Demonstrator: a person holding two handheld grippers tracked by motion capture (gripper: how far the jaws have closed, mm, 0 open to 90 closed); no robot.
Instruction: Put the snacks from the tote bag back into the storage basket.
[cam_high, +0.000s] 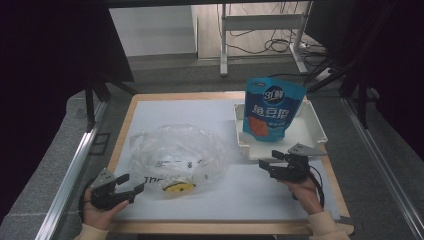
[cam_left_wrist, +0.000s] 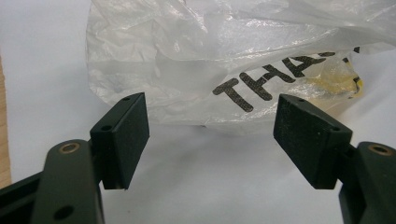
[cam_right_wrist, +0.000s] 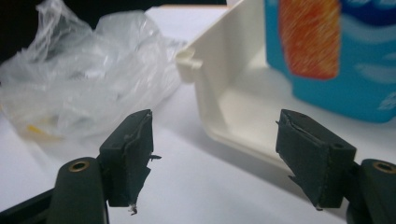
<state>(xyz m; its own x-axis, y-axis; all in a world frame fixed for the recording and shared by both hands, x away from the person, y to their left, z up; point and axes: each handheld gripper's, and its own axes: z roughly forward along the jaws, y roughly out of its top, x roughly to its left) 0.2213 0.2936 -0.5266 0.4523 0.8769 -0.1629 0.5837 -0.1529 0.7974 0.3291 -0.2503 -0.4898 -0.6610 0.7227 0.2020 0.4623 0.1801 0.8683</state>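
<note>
A crumpled clear plastic bag (cam_high: 175, 155) with black lettering and a yellow mark lies on the white mat at centre left. My left gripper (cam_high: 131, 183) stands open just in front of the plastic bag (cam_left_wrist: 224, 60), its jaws wide apart and nothing between them. A blue snack pouch (cam_high: 271, 107) stands upright in the white tray (cam_high: 310, 132) at the right. My right gripper (cam_high: 271, 159) hovers open near the tray's front left corner. In the right gripper view the white tray (cam_right_wrist: 210, 93) and blue snack pouch (cam_right_wrist: 336, 51) lie ahead, with the plastic bag (cam_right_wrist: 84, 84) to the left.
The white mat (cam_high: 250, 190) covers a wooden board (cam_high: 225, 227) on a grey table. Metal rails (cam_high: 75, 165) run along both sides. Beyond the table stand desk legs and cables (cam_high: 270, 40) on the floor.
</note>
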